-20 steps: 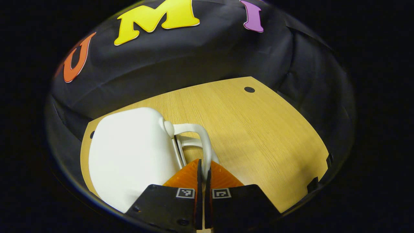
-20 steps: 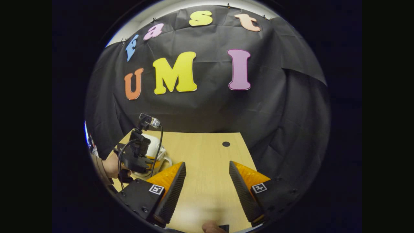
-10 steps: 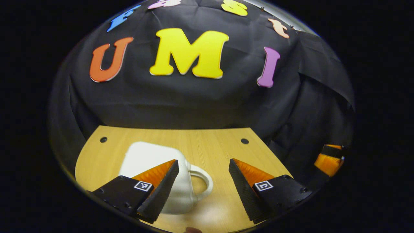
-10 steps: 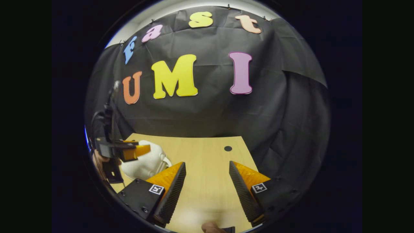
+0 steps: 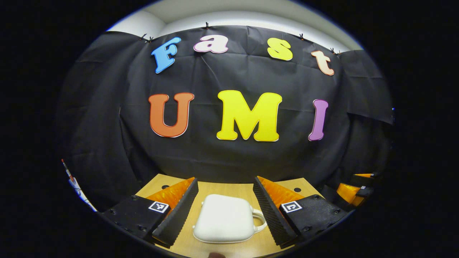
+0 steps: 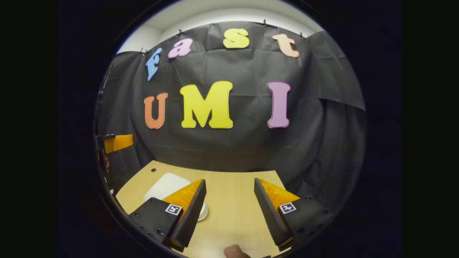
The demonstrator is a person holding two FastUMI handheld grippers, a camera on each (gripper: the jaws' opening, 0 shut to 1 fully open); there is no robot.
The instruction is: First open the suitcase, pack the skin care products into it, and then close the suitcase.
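A small white suitcase (image 5: 222, 218) lies shut and flat on the wooden table (image 5: 229, 188), its handle (image 5: 260, 219) pointing right. My left gripper (image 5: 225, 182) hovers above and behind it, open, with nothing between its fingers. In the right gripper view the suitcase (image 6: 163, 186) sits at the table's left, partly hidden behind my own left finger (image 6: 186, 204). My right gripper (image 6: 230, 182) is open over bare table, well right of the suitcase. The left gripper (image 6: 118, 142) hangs high at the left edge. No skin care products are in sight.
Black cloth walls close in the table at the back and on both sides. Small dark holes mark the tabletop near its far corners (image 5: 297, 189). The right gripper (image 5: 353, 188) peeks in at the far right of the left gripper view. A fingertip (image 6: 235, 251) sits at the bottom edge.
My left gripper let go of the suitcase handle, opened, and rose back away from the suitcase. The right gripper stayed open and tilted up slightly.
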